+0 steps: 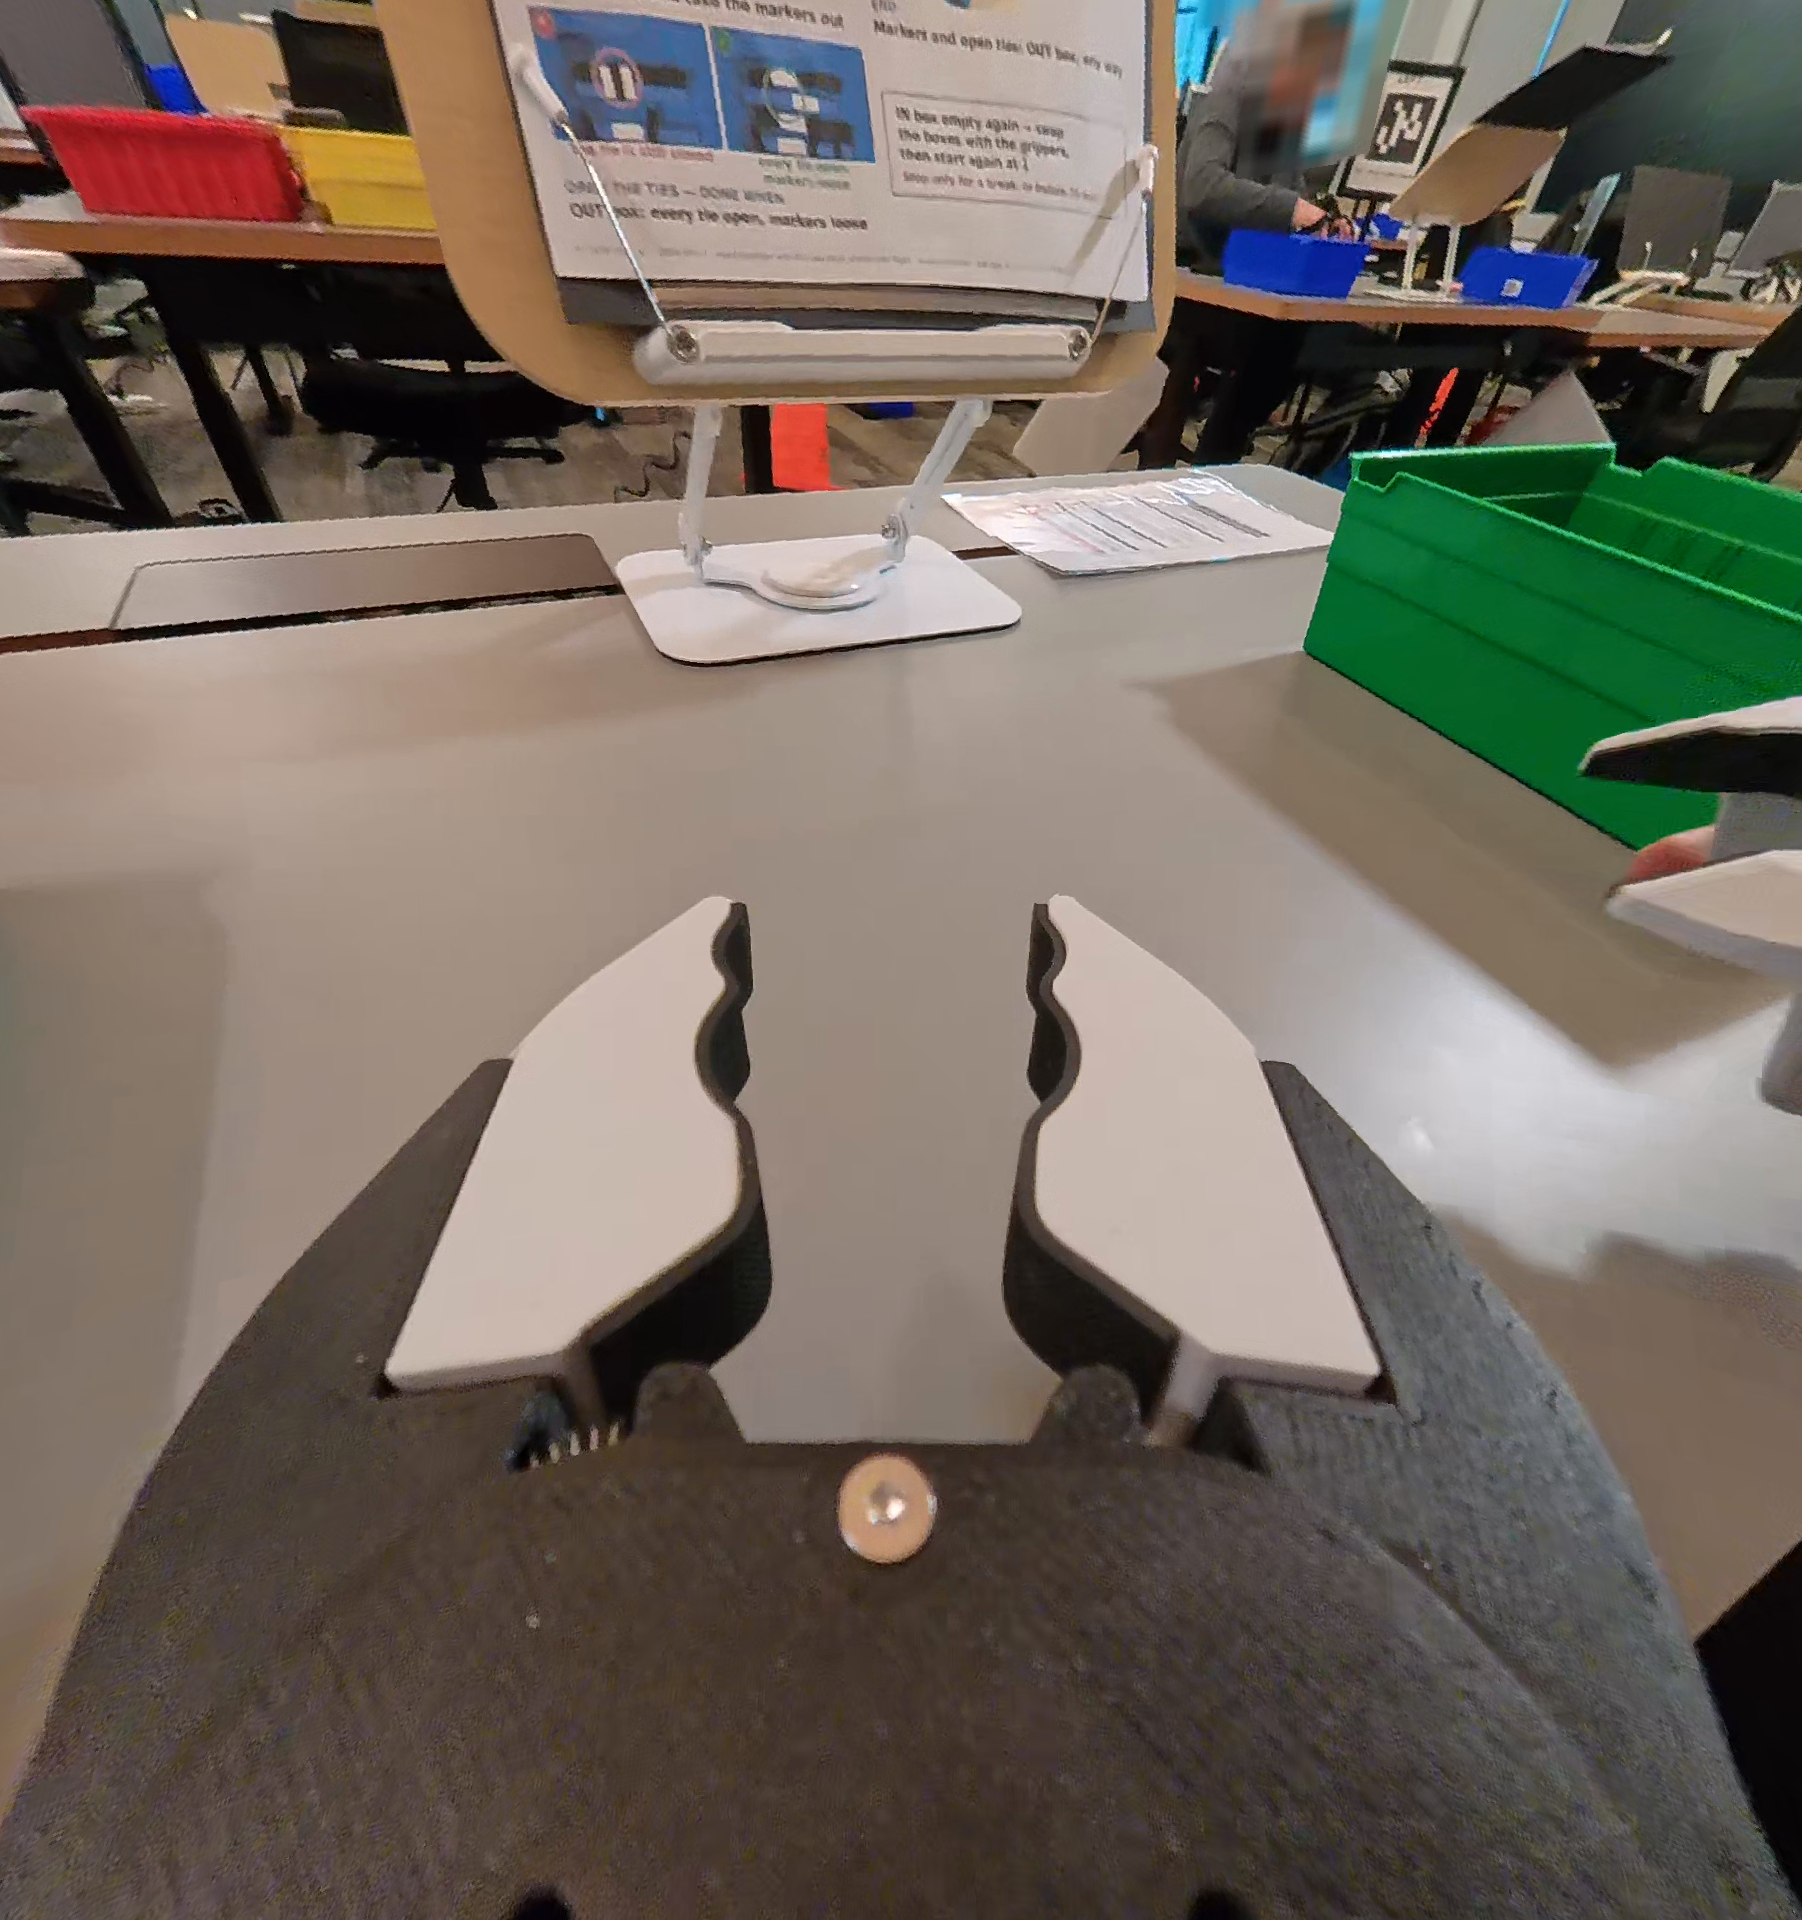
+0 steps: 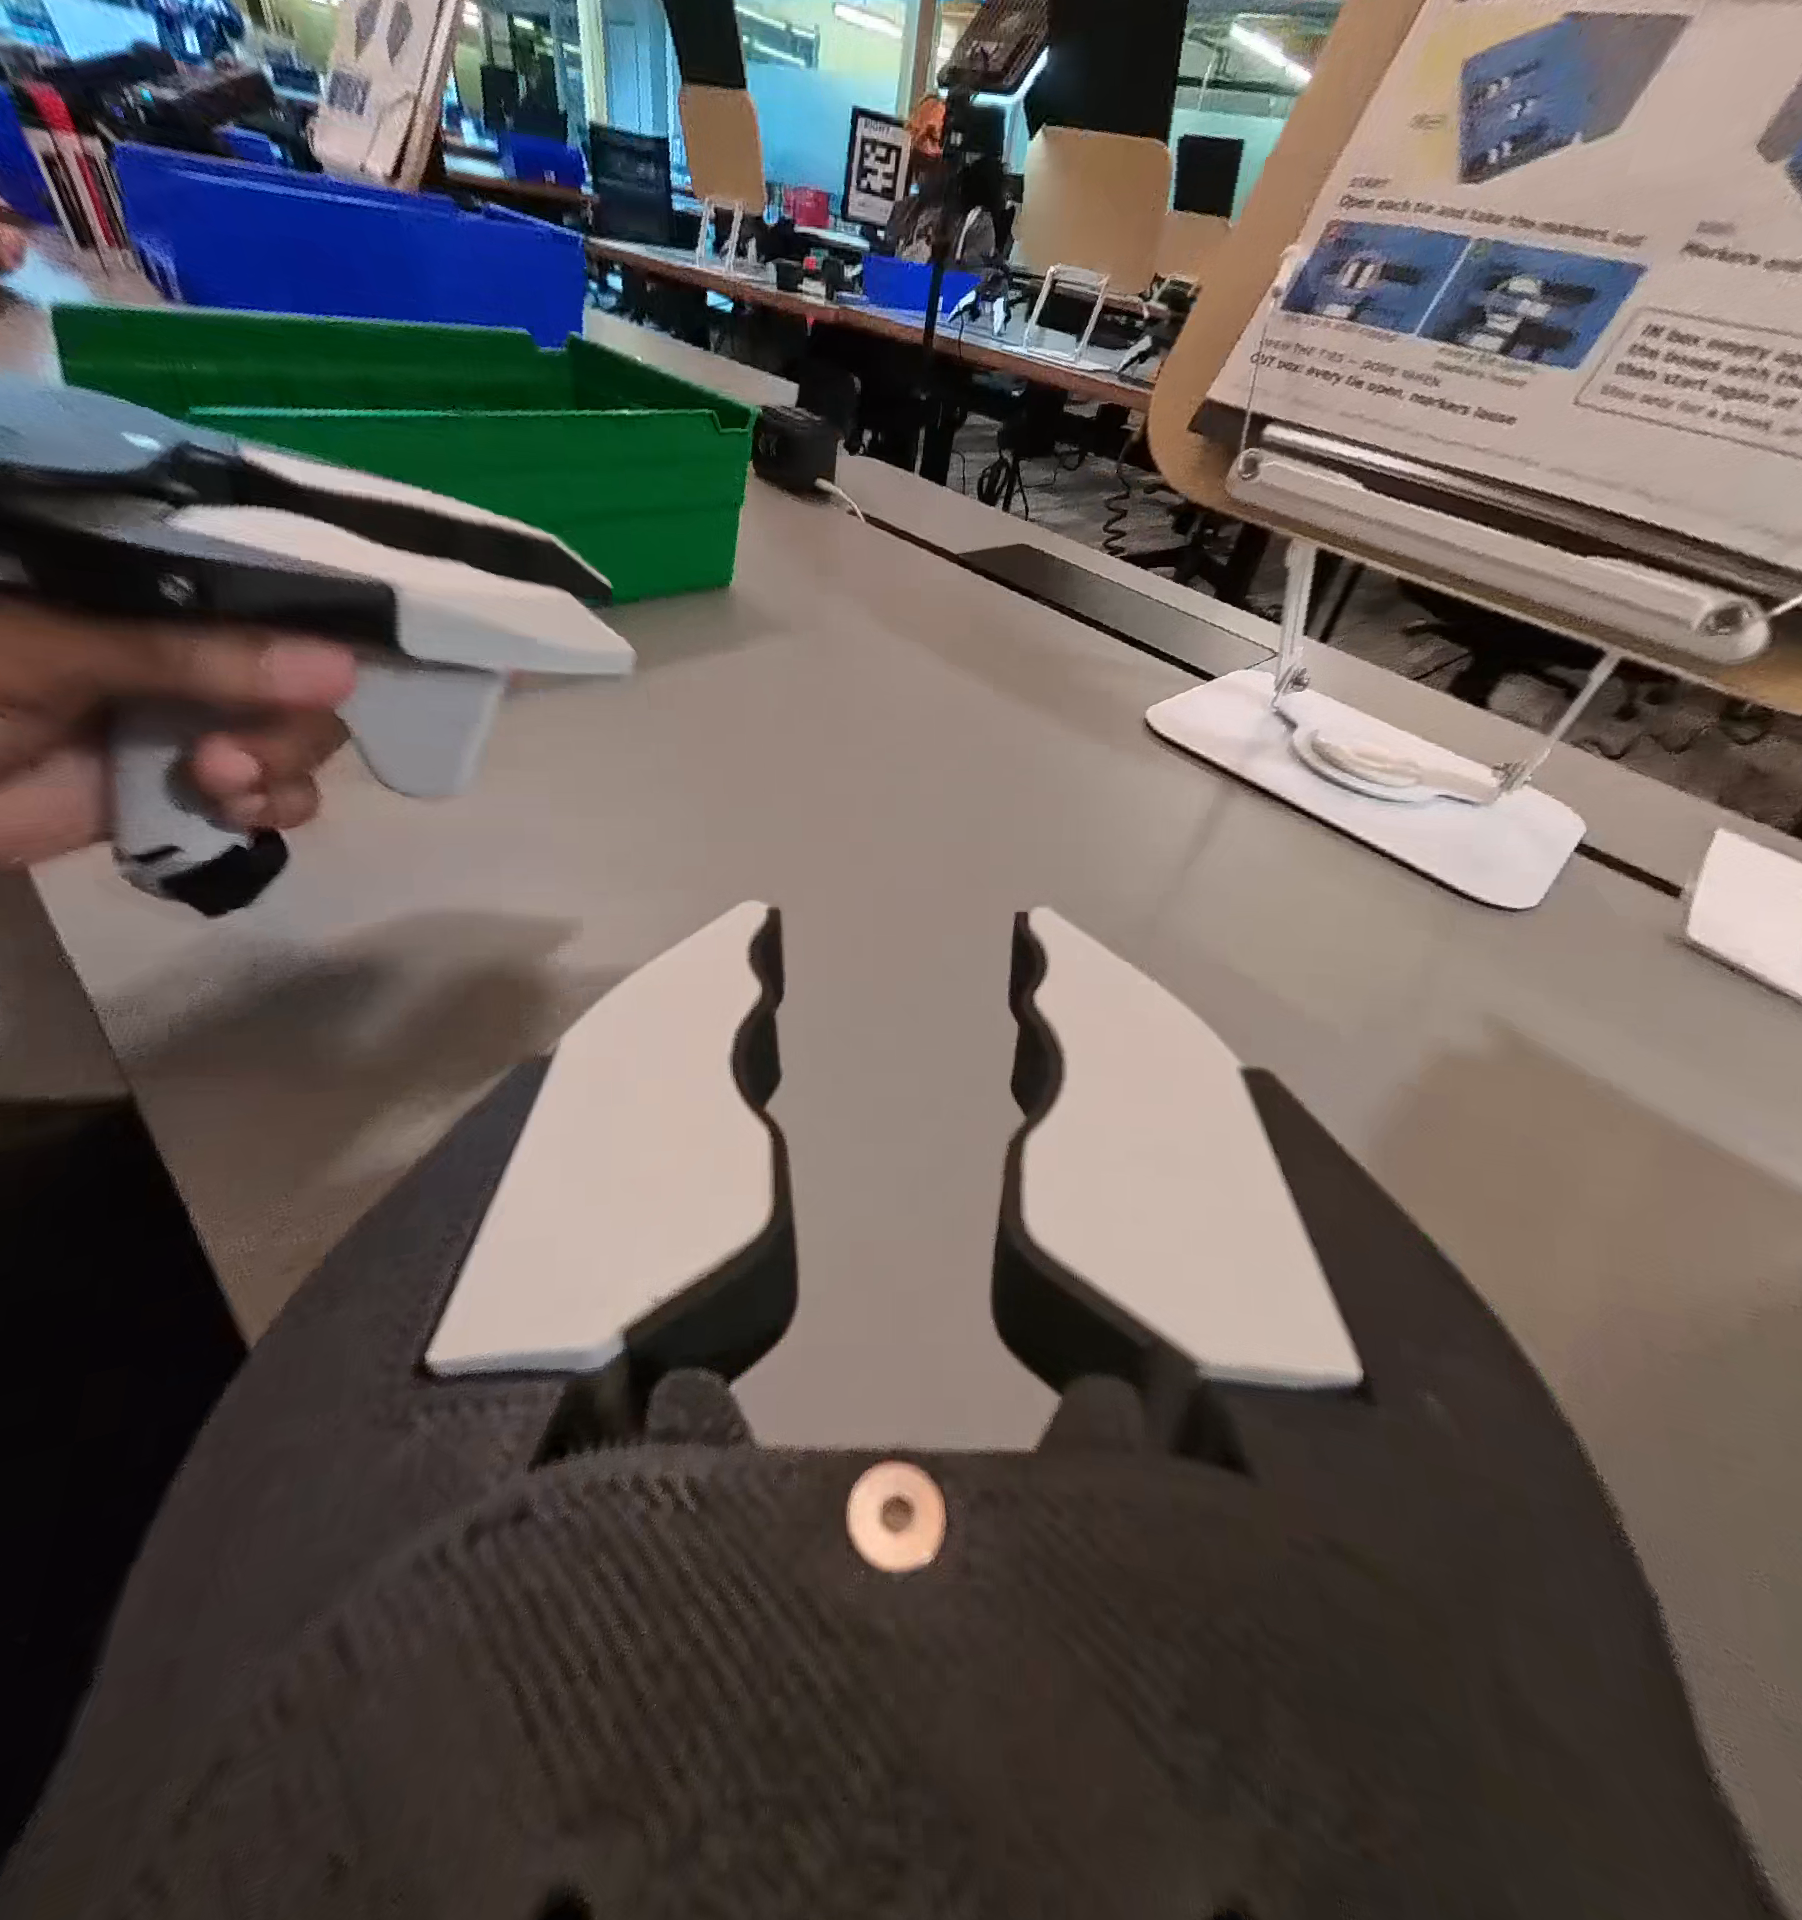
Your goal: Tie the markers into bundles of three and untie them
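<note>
My left gripper (image 1: 892, 914) is open and holds nothing, hovering low over the bare grey table (image 1: 876, 790). My right gripper (image 2: 897, 920) is also open and holds nothing above the same table (image 2: 876, 727). Each gripper shows in the other's view. The right gripper (image 1: 1603, 831) sits at the right edge of the left wrist view, in front of a green bin (image 1: 1551, 623). The left gripper (image 2: 616, 623) sits at the left of the right wrist view, held by a hand (image 2: 97, 707), in front of a green bin (image 2: 461, 447).
A document stand with an instruction sheet (image 1: 845, 156) rests on a white base (image 1: 819, 597) at the table's back; it also shows in the right wrist view (image 2: 1364, 790). A laminated sheet (image 1: 1136, 525) lies behind. A white card (image 2: 1780, 935) lies at right. Blue bins (image 2: 357, 249) stand beyond.
</note>
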The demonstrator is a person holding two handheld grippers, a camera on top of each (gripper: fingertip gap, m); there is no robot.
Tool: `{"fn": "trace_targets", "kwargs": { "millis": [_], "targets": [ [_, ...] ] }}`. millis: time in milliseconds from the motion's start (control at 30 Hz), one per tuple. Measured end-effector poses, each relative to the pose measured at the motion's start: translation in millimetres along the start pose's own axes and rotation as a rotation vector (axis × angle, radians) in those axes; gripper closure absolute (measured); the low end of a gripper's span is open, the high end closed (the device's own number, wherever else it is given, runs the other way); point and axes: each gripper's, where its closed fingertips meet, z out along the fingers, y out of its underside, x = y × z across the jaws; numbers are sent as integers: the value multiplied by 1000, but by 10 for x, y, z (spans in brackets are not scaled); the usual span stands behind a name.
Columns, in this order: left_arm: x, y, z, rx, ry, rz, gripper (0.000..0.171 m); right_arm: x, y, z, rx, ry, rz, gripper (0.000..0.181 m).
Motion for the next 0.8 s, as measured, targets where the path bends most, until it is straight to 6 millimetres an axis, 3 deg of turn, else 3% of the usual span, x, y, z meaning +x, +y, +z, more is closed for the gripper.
{"fn": "trace_targets", "kwargs": {
  "millis": [100, 200, 300, 367, 400, 433, 500, 600, 667, 800],
  "targets": [
    [-116, -77, -189, 35, -37, -25, 120, 3, -1, 112, -1, -25, 79, 141],
    [-372, -346, -508, 120, -127, -30, 117, 7, -14, 183, 0, -54, 201, 142],
    [-909, -817, -965, 222, -288, 0, 122, -26, -26, 195, 6, -95, 257, 143],
    [-1343, -1013, -1203, 174, -363, 15, 148, -75, 12, 204, -5, -123, 253, 144],
    [-1575, -1086, -1257, 149, -390, -3, 150, -104, 45, 215, -19, -136, 243, 145],
    [-1791, -1151, -1251, 135, -399, -21, 155, -135, 78, 230, -35, -150, 228, 145],
    [-2210, -1151, -1059, 52, -391, -34, 157, -191, 135, 259, -63, -173, 199, 145],
    [-2800, -682, -622, -318, -368, -46, 147, -251, 187, 265, -85, -192, 183, 145],
    [-2980, -392, -405, -512, -312, -91, 145, -267, 209, 251, -93, -194, 173, 145],
    [-3252, -161, -85, -642, -325, -36, 136, -234, 261, 207, -106, -175, 178, 145]
  ]
}}
